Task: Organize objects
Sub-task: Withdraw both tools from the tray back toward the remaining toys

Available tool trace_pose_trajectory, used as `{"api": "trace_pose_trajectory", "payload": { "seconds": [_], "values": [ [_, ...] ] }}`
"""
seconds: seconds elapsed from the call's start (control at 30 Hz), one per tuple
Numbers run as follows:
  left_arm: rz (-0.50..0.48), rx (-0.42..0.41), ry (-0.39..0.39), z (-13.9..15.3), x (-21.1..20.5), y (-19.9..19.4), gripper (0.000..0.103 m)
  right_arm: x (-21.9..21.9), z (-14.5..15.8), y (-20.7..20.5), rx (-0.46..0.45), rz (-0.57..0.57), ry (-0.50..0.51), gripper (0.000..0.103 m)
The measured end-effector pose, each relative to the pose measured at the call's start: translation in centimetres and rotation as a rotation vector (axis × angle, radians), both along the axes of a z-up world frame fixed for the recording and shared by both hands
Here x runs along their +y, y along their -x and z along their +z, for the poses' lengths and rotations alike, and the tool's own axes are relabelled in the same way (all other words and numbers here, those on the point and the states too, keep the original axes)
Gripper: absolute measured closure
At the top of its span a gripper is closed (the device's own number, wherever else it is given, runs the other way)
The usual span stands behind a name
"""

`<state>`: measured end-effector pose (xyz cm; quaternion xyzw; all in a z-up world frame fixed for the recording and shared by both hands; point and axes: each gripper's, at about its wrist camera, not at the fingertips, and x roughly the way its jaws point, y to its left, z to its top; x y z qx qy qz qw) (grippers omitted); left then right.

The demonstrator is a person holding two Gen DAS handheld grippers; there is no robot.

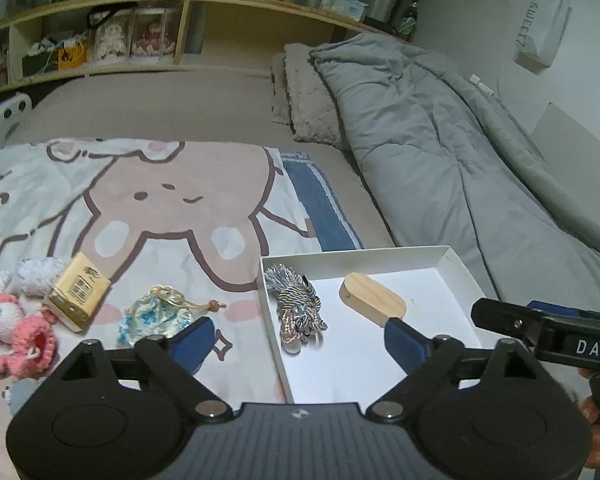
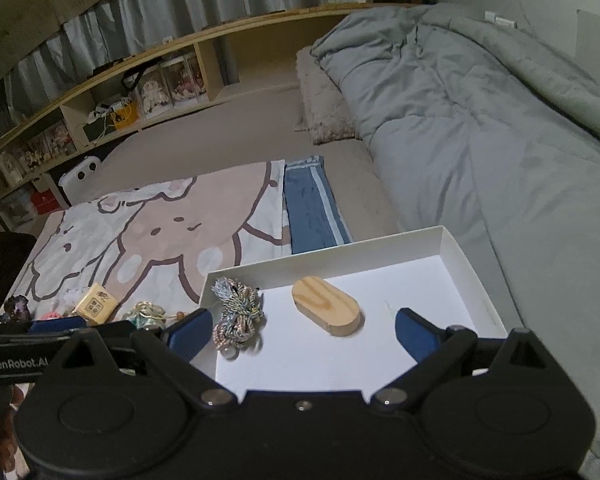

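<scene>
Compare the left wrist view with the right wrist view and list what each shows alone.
Only the left wrist view: a pink knitted doll and the white paper bag on the wall.

Only the right wrist view: a dark purple flower-like item at the printed blanket's corner.

Both: the white shallow box holding a braided cord bundle and an oval wooden block, plus the yellow cardboard box, the blue-patterned drawstring pouch and grey quilt. Both the left gripper and the right gripper are open, empty.
</scene>
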<state>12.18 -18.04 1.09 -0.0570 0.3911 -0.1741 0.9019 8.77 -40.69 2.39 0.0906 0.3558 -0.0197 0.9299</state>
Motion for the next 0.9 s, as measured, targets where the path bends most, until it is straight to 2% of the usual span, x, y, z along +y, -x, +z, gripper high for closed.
{"api": "trace_pose_trajectory", "payload": {
  "seconds": [0.07,0.17,0.5,0.63,0.9],
  "values": [
    [-0.003,-0.013,-0.010,0.4,0.2,0.7,0.003,0.2,0.3,0.8,-0.010,-0.003,0.005,0.003],
    [-0.008,-0.023,-0.018,0.8,0.4,1.5,0.000,0.5,0.9,1.9,-0.022,-0.012,0.012,0.002],
    [-0.005,-0.055,-0.016,1.2,2.0,3.8,0.000,2.2,1.4,5.1,-0.080,-0.016,0.045,0.000],
    [0.008,-0.063,-0.013,1.1,3.0,4.1,0.000,3.2,1.0,5.4,-0.083,-0.013,0.072,0.000],
    [0.059,-0.065,-0.029,0.7,6.4,4.0,0.000,4.8,0.3,4.5,-0.076,-0.008,0.063,0.000]
  ]
}}
